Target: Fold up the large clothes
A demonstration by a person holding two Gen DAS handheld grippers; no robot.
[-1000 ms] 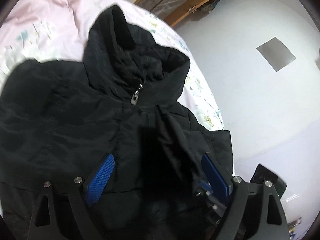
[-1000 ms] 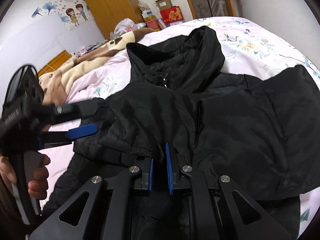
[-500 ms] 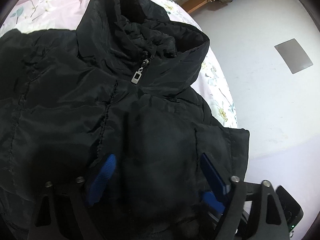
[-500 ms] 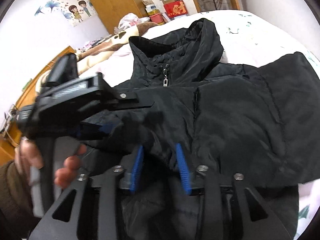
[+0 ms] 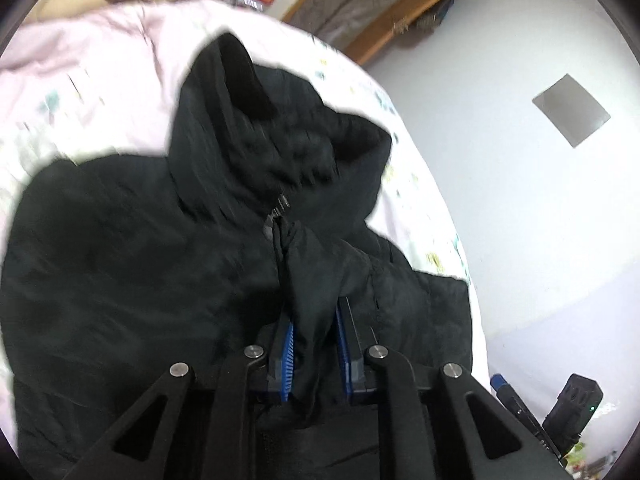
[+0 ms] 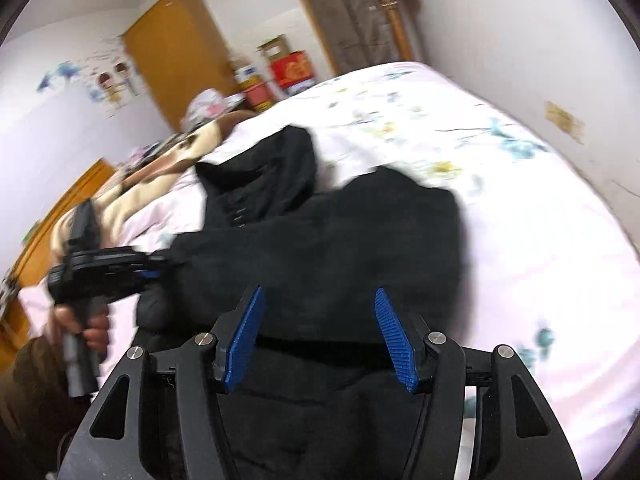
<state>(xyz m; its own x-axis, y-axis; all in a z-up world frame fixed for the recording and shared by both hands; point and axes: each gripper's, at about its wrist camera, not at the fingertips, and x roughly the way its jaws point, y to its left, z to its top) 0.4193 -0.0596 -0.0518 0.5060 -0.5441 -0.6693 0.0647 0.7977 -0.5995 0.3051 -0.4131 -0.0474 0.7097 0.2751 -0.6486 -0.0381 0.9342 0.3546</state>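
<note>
The black jacket [image 5: 168, 280] is laid on the bed [image 6: 520, 220]. A fabric ridge near its left edge is pinched by the left gripper [image 5: 314, 346], just closed. The right gripper [image 6: 320, 332], just opened, is spread and empty. Next, the right side must be seized.

A floral pink bedsheet [image 6: 500, 208] covers the bed; a wooden wardrobe [image 6: 180, 52] and red boxes [image 6: 292, 70] line the far wall.
</note>
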